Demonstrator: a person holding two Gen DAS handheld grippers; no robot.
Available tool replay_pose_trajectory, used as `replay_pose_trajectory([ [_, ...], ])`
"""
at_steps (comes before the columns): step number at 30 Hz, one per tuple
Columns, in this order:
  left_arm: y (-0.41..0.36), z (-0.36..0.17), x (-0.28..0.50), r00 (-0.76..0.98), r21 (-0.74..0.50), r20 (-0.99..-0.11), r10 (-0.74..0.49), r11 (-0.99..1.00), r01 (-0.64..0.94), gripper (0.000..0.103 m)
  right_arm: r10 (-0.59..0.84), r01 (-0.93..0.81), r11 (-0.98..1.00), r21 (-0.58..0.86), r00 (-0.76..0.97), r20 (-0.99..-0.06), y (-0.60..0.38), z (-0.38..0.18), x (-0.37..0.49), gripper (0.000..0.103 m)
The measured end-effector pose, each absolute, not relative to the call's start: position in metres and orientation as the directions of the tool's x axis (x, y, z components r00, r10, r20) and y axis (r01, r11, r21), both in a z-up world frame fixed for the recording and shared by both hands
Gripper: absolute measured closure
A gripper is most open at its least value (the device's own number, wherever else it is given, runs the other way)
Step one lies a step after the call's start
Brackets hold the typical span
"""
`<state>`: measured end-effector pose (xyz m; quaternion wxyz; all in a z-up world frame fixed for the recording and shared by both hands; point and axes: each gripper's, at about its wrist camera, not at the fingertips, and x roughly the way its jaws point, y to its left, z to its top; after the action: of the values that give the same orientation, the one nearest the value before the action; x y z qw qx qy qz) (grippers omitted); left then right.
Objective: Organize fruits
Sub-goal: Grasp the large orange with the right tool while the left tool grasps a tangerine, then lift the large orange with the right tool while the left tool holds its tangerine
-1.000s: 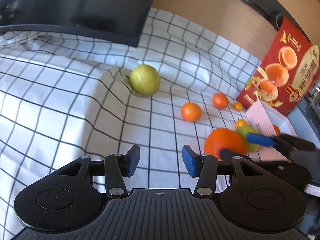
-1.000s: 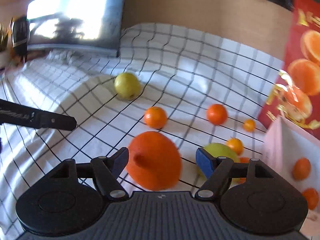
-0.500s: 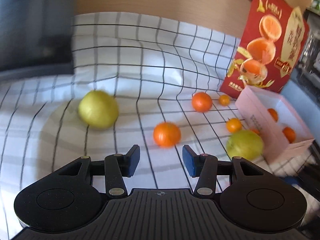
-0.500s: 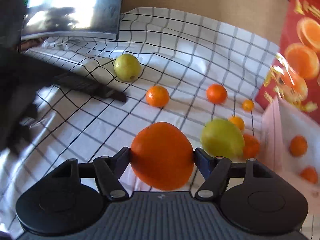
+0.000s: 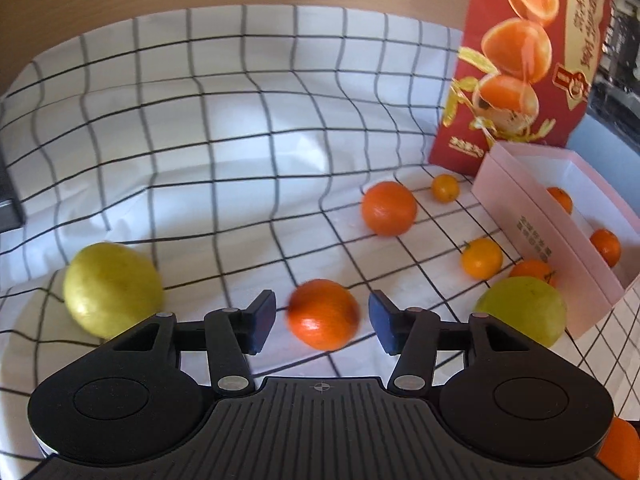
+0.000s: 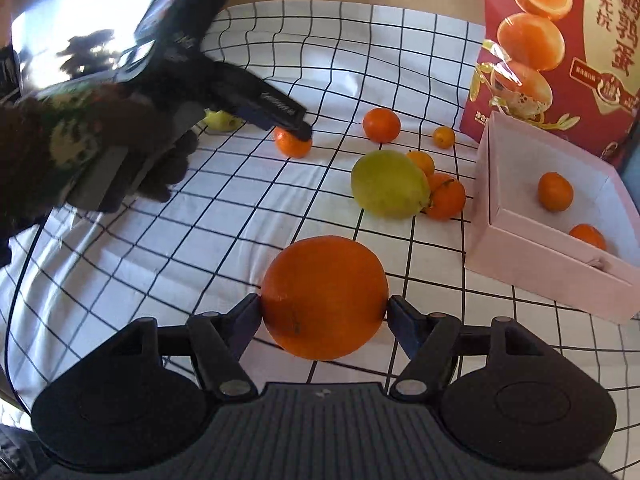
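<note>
Sorting fruit off the checked cloth (image 5: 240,128) toward the pink box (image 6: 560,276): the right gripper (image 6: 324,312) clamps the large orange (image 6: 324,296), needing carrying boxward; the left gripper (image 5: 322,316), jaws just widened, straddles a small orange (image 5: 323,314) without touching, needing closing.

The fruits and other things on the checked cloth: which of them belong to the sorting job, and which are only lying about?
Belong to the job:
- large orange, gripped in the right tongs
- small orange, between the open left tongs
- two yellow-green fruits
- other loose small oranges
- pink box, two oranges inside

Only lying about:
- red carton
- checked cloth
</note>
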<state>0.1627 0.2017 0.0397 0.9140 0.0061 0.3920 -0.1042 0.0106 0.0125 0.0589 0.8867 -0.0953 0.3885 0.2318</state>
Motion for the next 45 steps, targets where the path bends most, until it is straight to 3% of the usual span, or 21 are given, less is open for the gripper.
replay_pose_trajectory([
  [7,0.198,0.029,0.168,0.654,-0.046,-0.740,-0.158,0.982,0.185,0.055,0.338,-0.478,0.878,0.020,0.589,-0.734,0.010,0.057,0.009,0.033],
  [31,0.182,0.039,0.033,0.604,-0.261,-0.737,-0.303,0.952,0.159,0.056,0.377,-0.479,0.874,0.083,0.561,-0.737,-0.007,0.049,0.011,0.023],
  [41,0.173,0.037,0.015,0.589,-0.286,-0.746,-0.310,0.948,0.137,0.056,0.376,-0.480,0.873,0.081,0.560,-0.738,-0.021,0.056,-0.005,0.023],
  [45,0.180,0.038,0.011,0.597,-0.283,-0.746,-0.295,0.952,0.117,0.056,0.422,-0.463,0.871,0.165,0.534,-0.733,-0.018,0.059,0.001,0.022],
])
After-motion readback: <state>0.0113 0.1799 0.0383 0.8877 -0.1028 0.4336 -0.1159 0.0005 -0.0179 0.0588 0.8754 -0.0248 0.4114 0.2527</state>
